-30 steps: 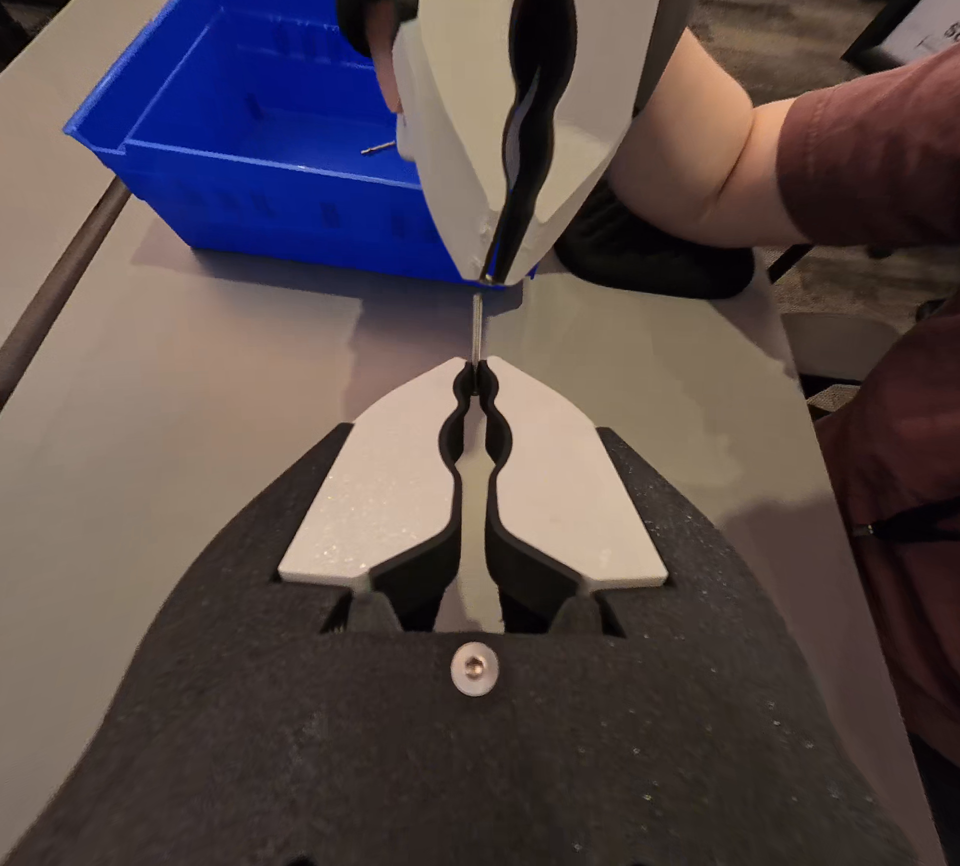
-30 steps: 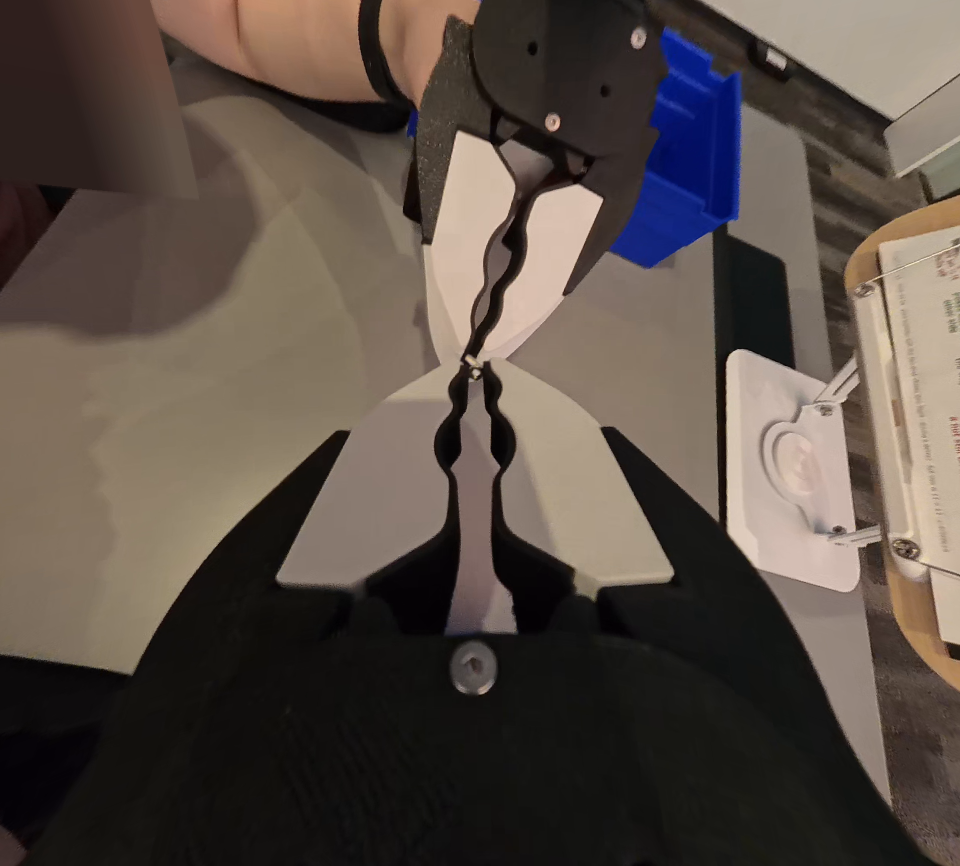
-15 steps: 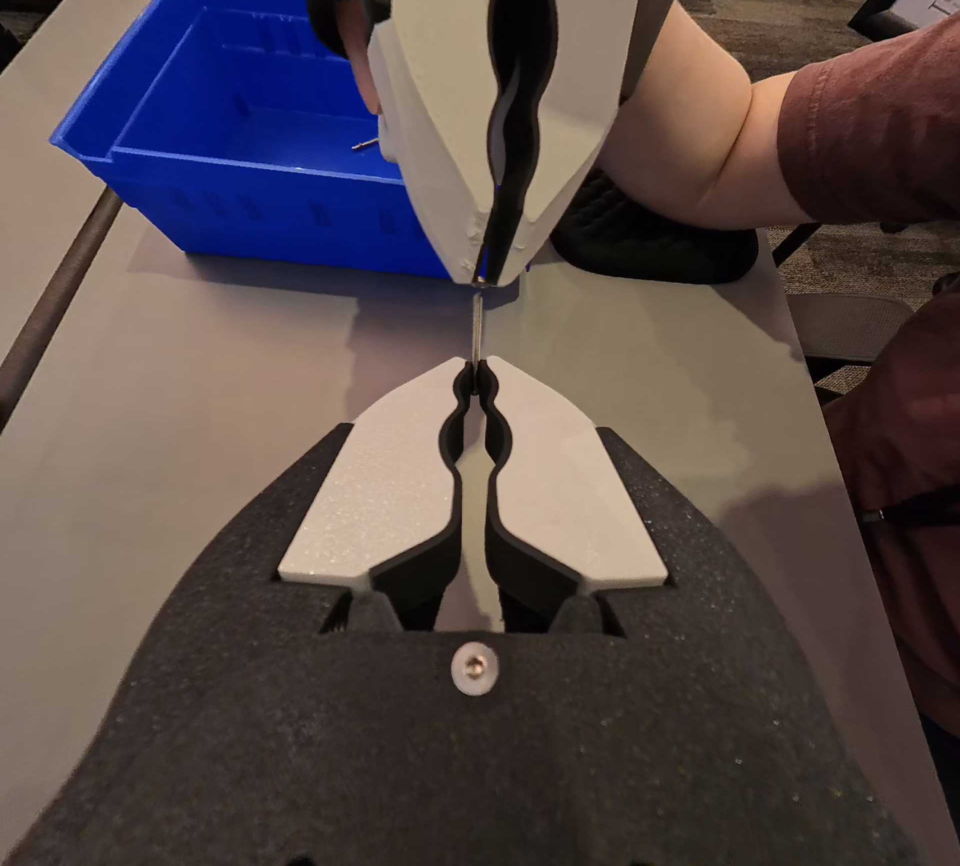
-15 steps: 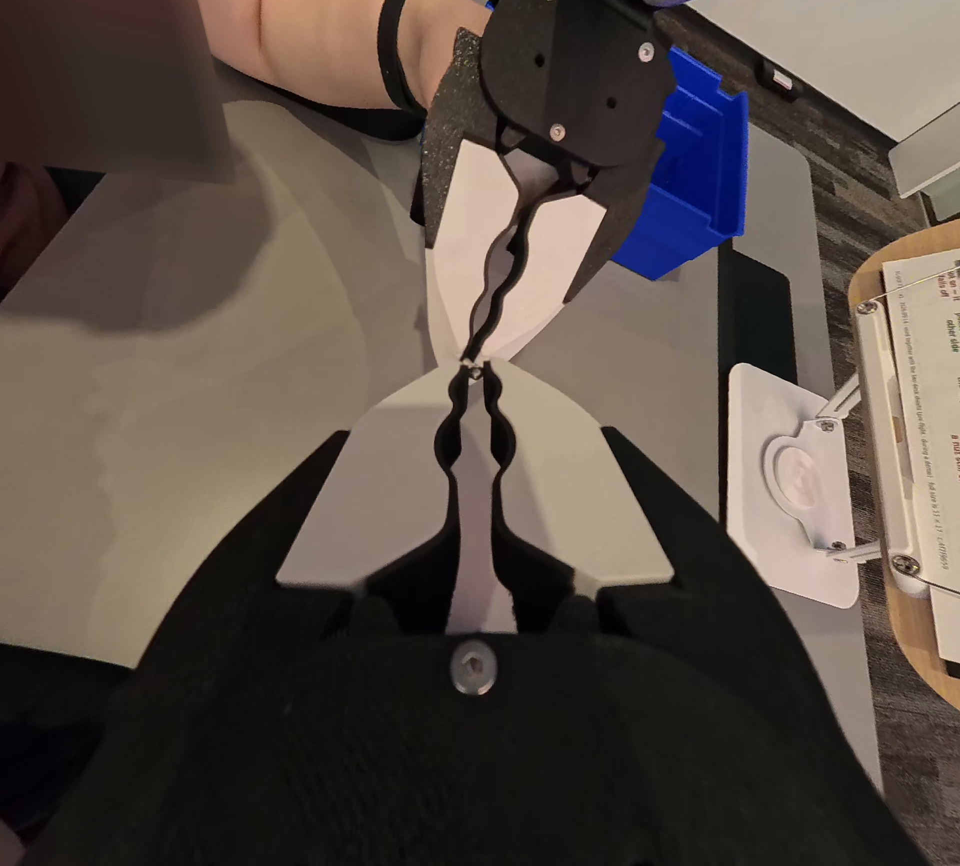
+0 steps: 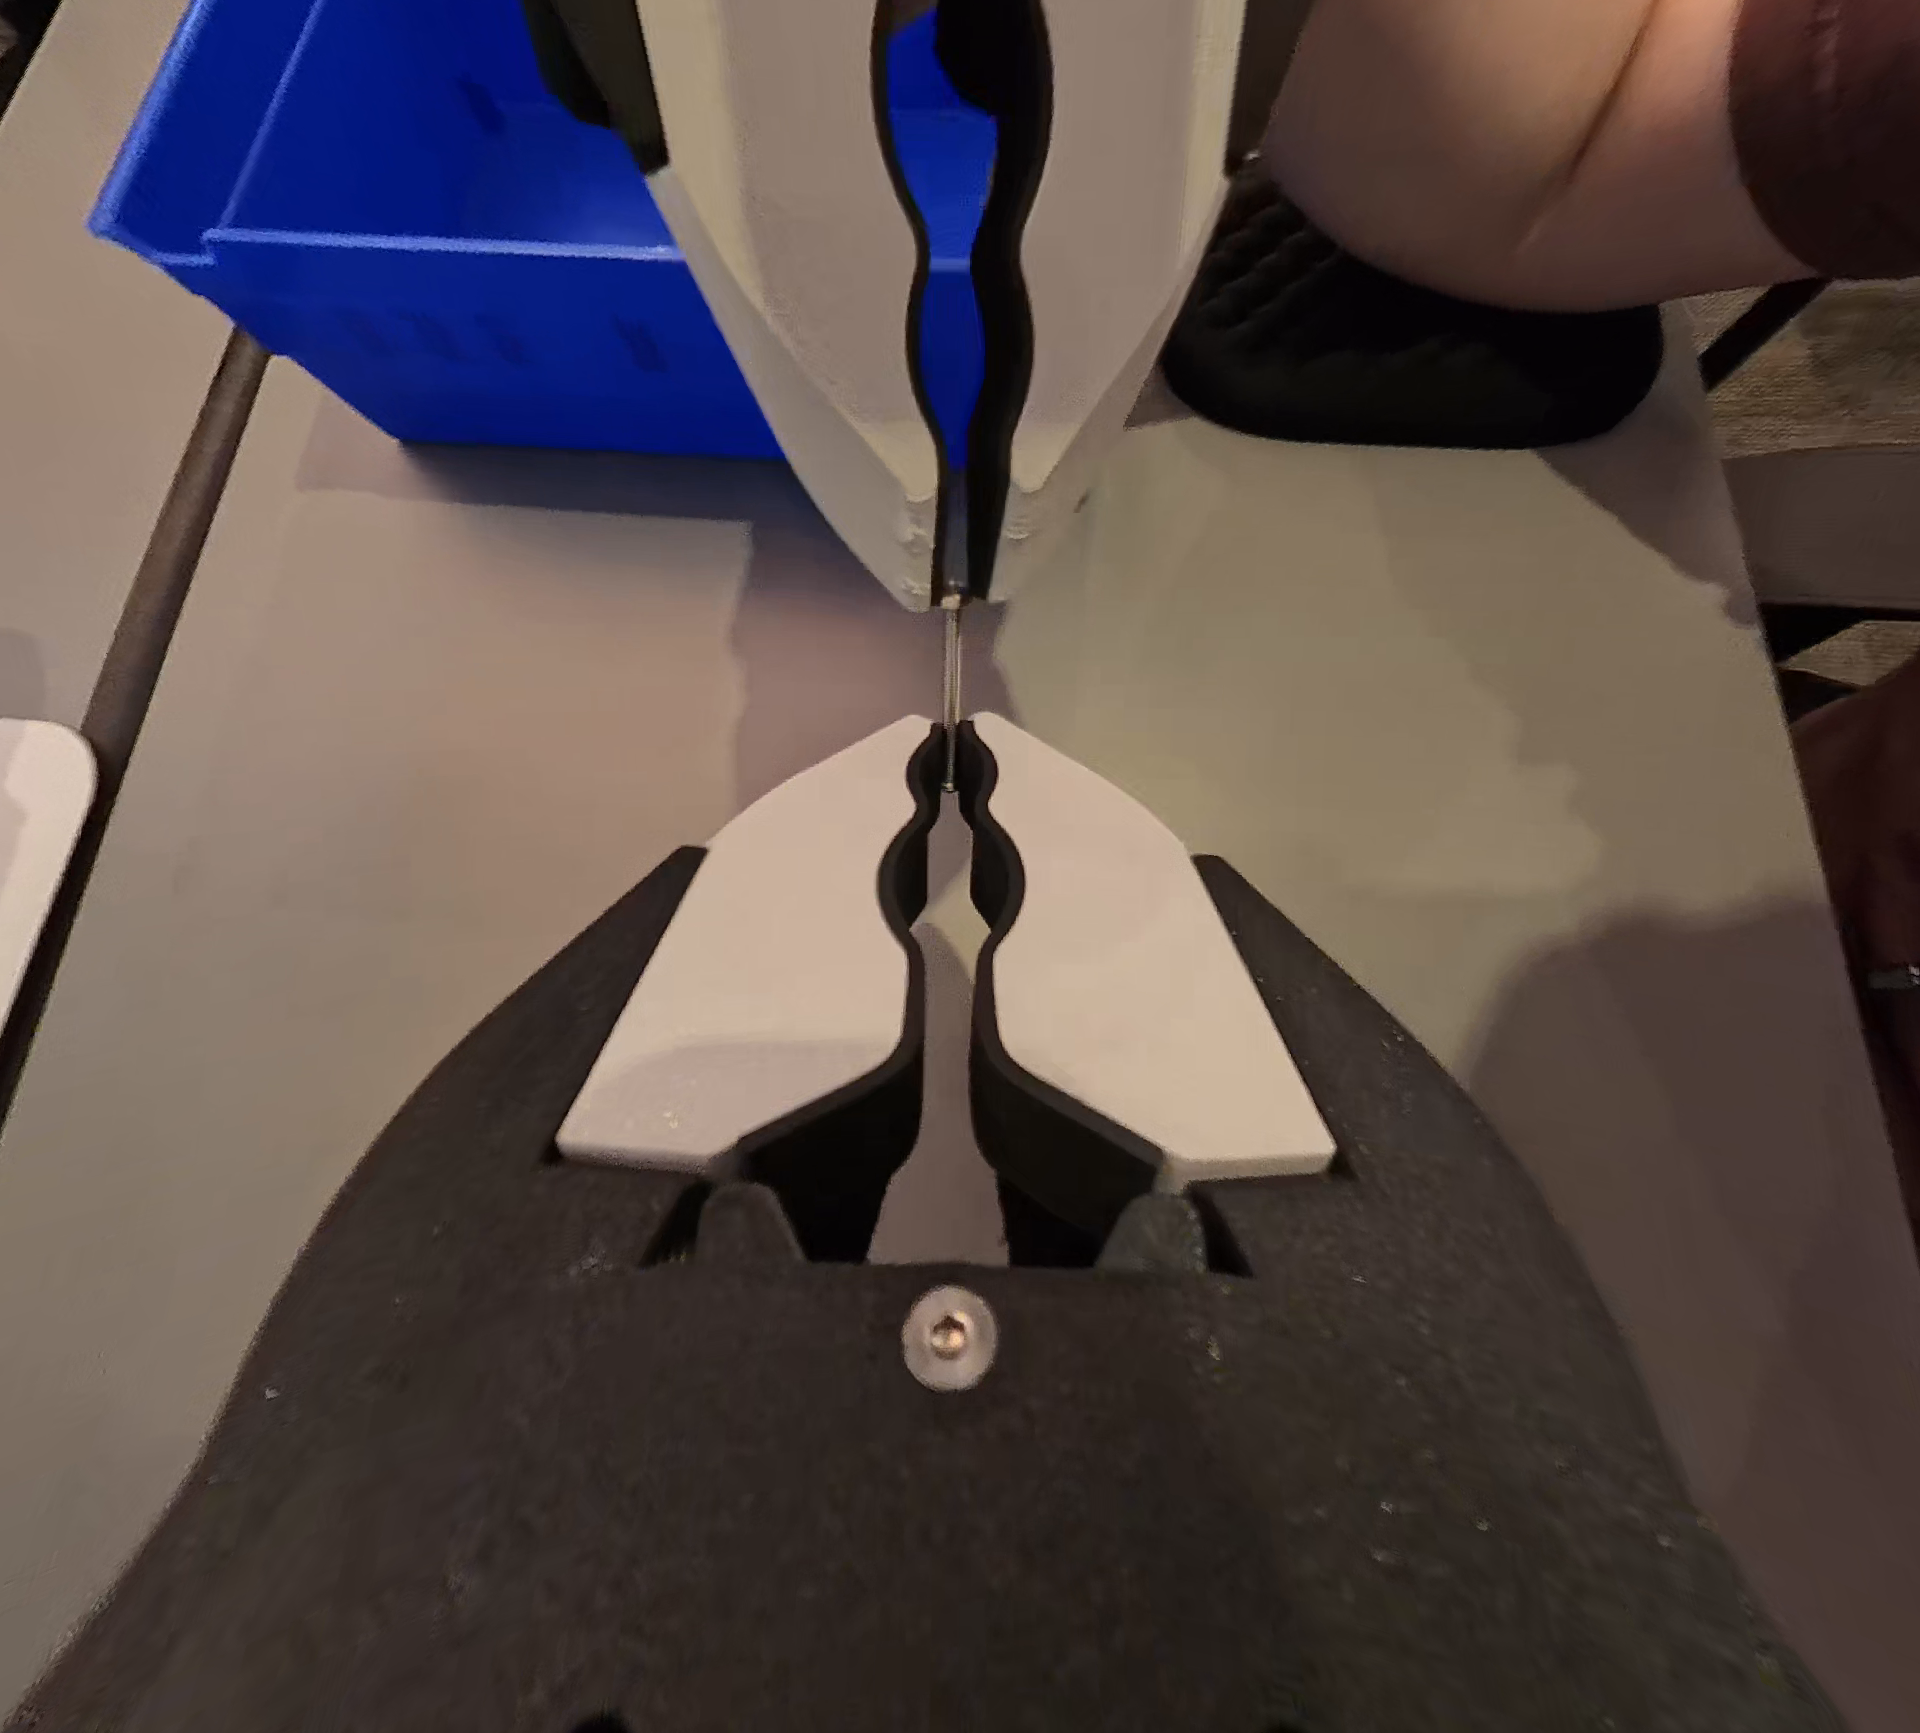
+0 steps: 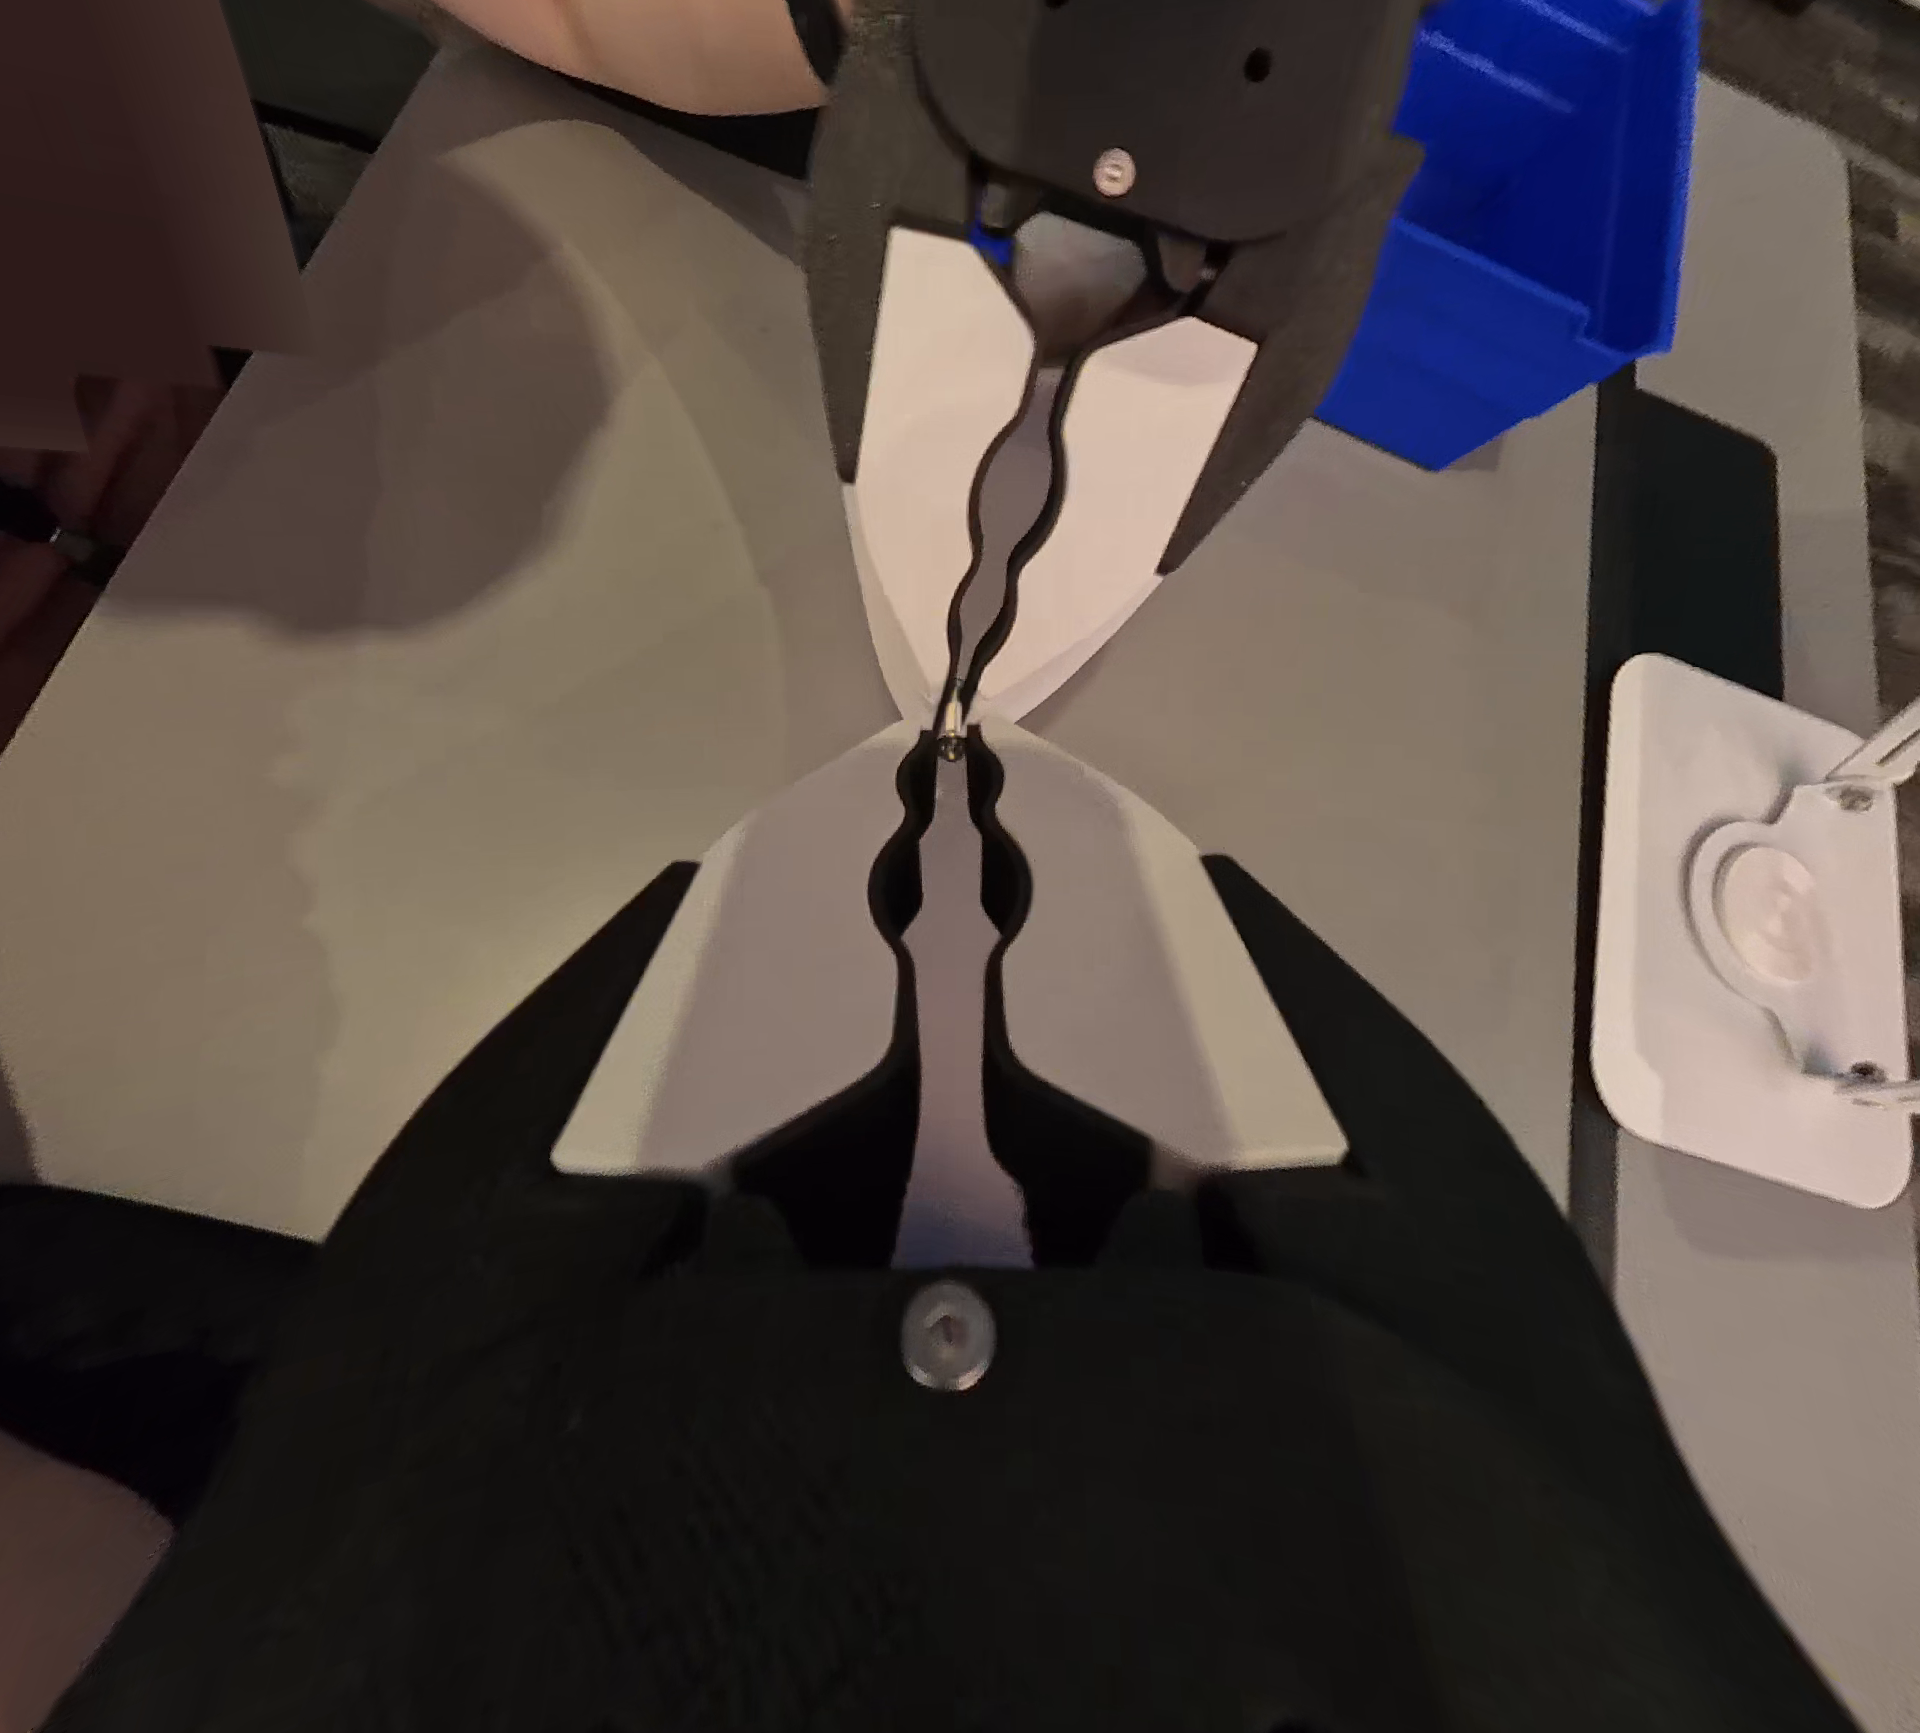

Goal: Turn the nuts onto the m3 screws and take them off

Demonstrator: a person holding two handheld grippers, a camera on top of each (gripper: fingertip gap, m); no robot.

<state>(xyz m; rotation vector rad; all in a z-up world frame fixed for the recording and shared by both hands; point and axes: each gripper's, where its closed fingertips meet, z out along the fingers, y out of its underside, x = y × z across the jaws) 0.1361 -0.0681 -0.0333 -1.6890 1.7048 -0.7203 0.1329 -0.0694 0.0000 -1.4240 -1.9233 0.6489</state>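
Observation:
In the left wrist view my left gripper (image 5: pixel 948 733) is shut on one end of a thin m3 screw (image 5: pixel 951 665). The screw runs straight ahead to the tips of my right gripper (image 5: pixel 961 592), which points back at me, tip to tip, above the grey table (image 5: pixel 468 748). In the right wrist view my right gripper (image 6: pixel 948 743) is shut on a small metal nut (image 6: pixel 948 745) at the screw's end. The left gripper (image 6: pixel 961 696) is just beyond it. The nut is hidden in the left wrist view.
A blue bin (image 5: pixel 416 281) stands on the table behind the grippers and also shows in the right wrist view (image 6: pixel 1538 229). A black pad (image 5: pixel 1403 364) lies under the person's forearm (image 5: pixel 1507 104). A white stand base (image 6: pixel 1745 935) sits at the right. Less than 4 cm separates the two grippers' tips.
The right gripper has rolled about the screw's axis, so its jaw slit now stands upright instead of tilted. Both grippers stay shut, tip to tip.

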